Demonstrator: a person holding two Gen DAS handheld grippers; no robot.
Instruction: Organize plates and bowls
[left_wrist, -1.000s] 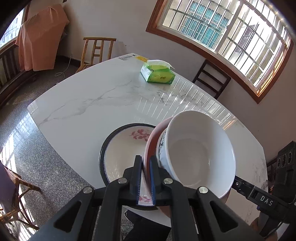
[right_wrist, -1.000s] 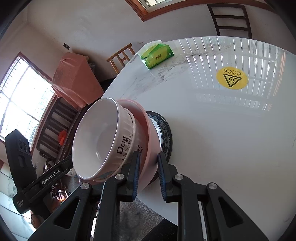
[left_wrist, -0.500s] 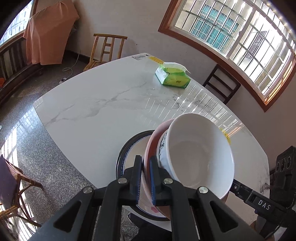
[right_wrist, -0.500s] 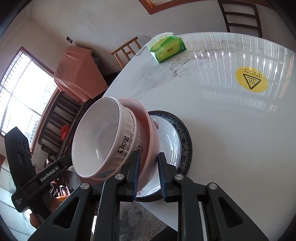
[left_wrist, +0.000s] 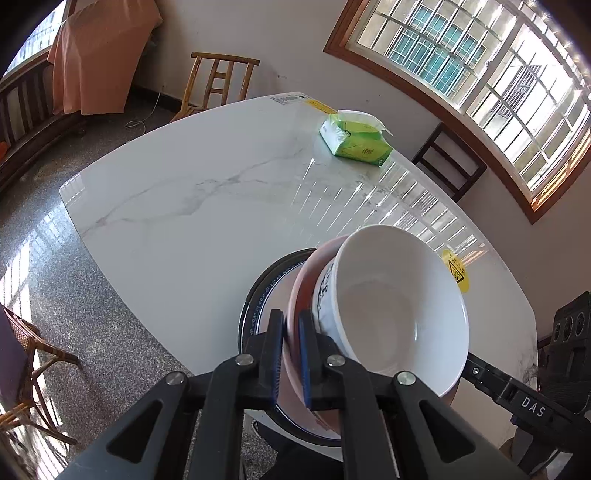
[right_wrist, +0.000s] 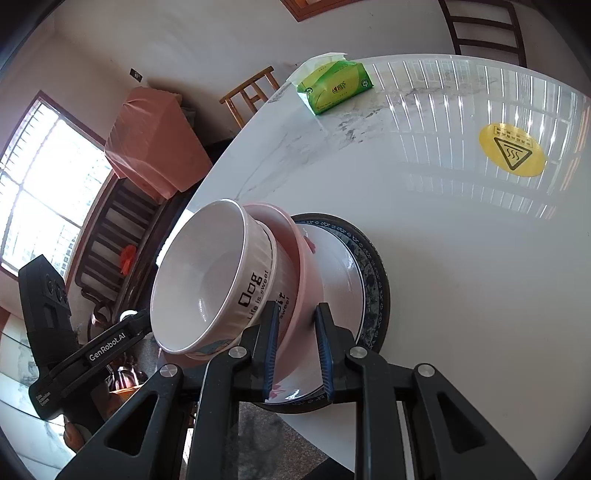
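We see the left tongs (left_wrist: 291, 354) nearly closed, pinching the pink bowl's (left_wrist: 304, 291) rim. Right tongs (right_wrist: 295, 347) sit wider, straddling its opposite rim; we cannot tell contact. White bowl (right_wrist: 207, 280) nests inside, above the plate (right_wrist: 354, 273) on the desk (right_wrist: 461, 258).

My left tongs (left_wrist: 291, 354) are clamped, both blue-padded fingers pinched tight with only a thin gap between them. My right tongs (right_wrist: 295, 350) sit with the jaws wider apart, the pads (right_wrist: 271, 350) not pressing together. Each pair shows in the other's view, reaching in from the opposite side, tilted slightly downward.
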